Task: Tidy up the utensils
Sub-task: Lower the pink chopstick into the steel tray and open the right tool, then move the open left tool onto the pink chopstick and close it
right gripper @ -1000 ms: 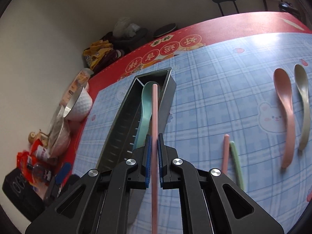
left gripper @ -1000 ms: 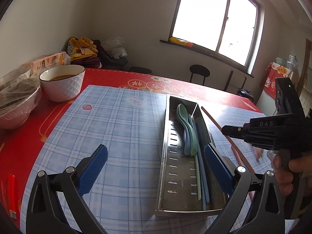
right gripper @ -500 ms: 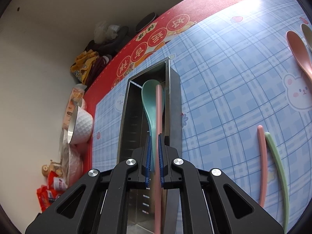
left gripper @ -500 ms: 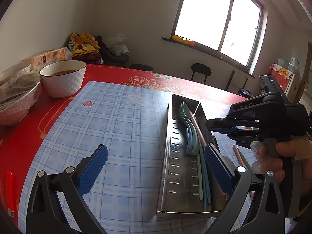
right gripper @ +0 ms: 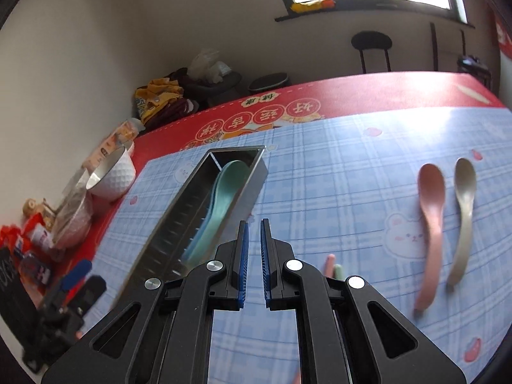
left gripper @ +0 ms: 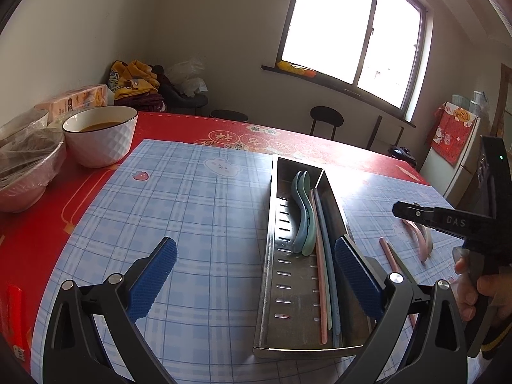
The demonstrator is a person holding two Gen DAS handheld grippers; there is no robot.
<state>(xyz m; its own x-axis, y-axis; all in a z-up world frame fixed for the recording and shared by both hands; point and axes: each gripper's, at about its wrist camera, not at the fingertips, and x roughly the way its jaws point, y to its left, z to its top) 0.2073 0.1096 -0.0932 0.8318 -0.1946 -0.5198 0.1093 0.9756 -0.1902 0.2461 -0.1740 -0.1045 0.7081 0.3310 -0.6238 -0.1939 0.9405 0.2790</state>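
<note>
The pink chopstick (left gripper: pixel 318 275) that the right gripper (right gripper: pixel 252 256) carried a second ago now lies in the metal tray (left gripper: pixel 272 256) beside the two spoons (left gripper: pixel 302 214). Its jaws are nearly closed on nothing. The left gripper (left gripper: pixel 256 275) hangs wide open, empty. On the counter at three o'clock wait a pink spoon (right gripper: pixel 430 220), a grey spoon (right gripper: pixel 462 214) and two more chopsticks (right gripper: pixel 332 267) (probably next).

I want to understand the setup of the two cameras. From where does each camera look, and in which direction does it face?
Left wrist: sits on the left tongs, open and empty, facing along the metal tray toward the window; the hand holding the right tool shows at right.
Right wrist: sits on the right tongs, nearly shut and empty, looking down across the blue checked mat; no hand shows.
Shared: tray, white bowl, pink spoon on the mat.
</note>
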